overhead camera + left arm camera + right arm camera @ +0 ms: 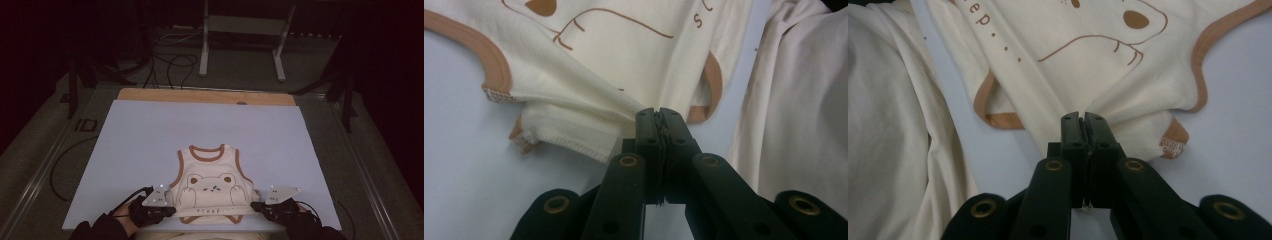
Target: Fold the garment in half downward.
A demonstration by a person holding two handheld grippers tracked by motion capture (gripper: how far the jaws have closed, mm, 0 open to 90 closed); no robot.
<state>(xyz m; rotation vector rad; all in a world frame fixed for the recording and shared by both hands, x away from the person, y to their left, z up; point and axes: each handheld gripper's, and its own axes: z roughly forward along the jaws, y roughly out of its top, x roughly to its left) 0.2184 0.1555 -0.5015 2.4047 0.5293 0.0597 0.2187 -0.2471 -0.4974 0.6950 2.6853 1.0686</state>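
Observation:
A cream sleeveless baby vest (210, 180) with brown trim and a bear print lies flat near the front edge of the white board (150, 140), neck pointing away. My left gripper (172, 210) is shut on the vest's lower left edge, where the fabric (589, 115) bunches into its closed jaws (657, 114). At the lower right edge my right gripper (254, 205) is shut on the cloth (1128, 125) as well, jaws pressed together (1082, 117). The hem with small brown lettering (210, 212) runs between the two grippers.
The white board rests on a wooden tabletop (200, 95) whose far edge shows. Cables (170, 65) and a white stand (240, 30) are on the floor beyond. A person's cream garment (804, 110) hangs close beside both grippers at the near edge.

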